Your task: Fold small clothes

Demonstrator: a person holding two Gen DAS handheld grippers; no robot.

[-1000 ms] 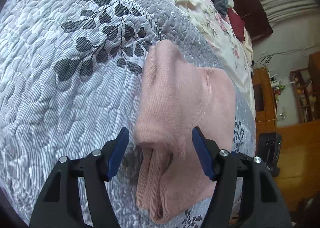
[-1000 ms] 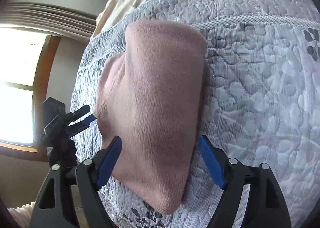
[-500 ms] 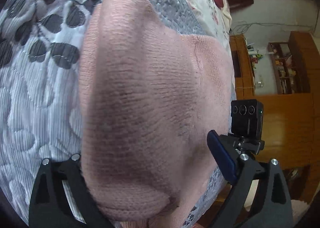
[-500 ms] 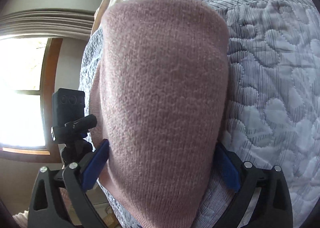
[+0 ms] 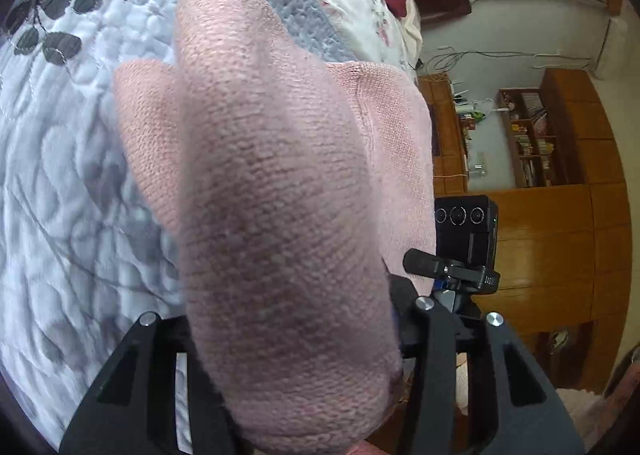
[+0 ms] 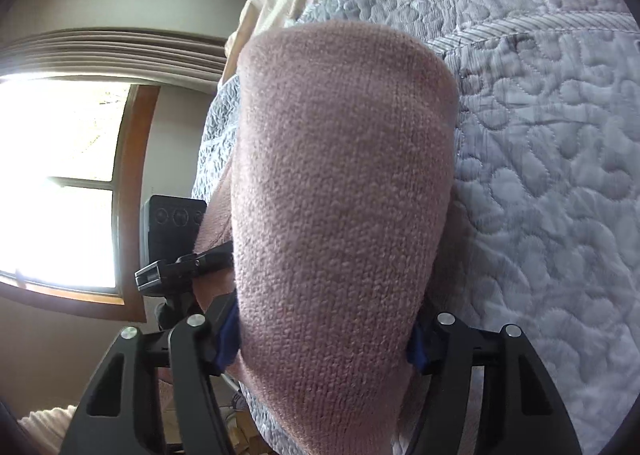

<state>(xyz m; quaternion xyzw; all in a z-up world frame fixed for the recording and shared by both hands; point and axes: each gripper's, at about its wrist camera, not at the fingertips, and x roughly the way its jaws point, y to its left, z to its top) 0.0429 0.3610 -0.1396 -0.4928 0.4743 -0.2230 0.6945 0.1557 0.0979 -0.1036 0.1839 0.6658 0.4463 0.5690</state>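
The pink knitted garment [image 5: 280,215] is being held up over the quilted bedspread [image 5: 72,195] on the bed. The left tool [image 5: 288,335] is being kept clamped on one bunched end of it. The right tool [image 6: 324,339] is being pressed closed on the other end, its blue pads [image 6: 226,339] touching the knit.

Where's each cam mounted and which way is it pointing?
Left wrist: on the left tongs, looking along them across the quilt toward wooden shelves; own black arms show, tips hidden by the pink knit garment.
Right wrist: on the right tongs, facing the window; own arms and blue pads show.
Shared: garment, quilt, and each sees the other's camera.
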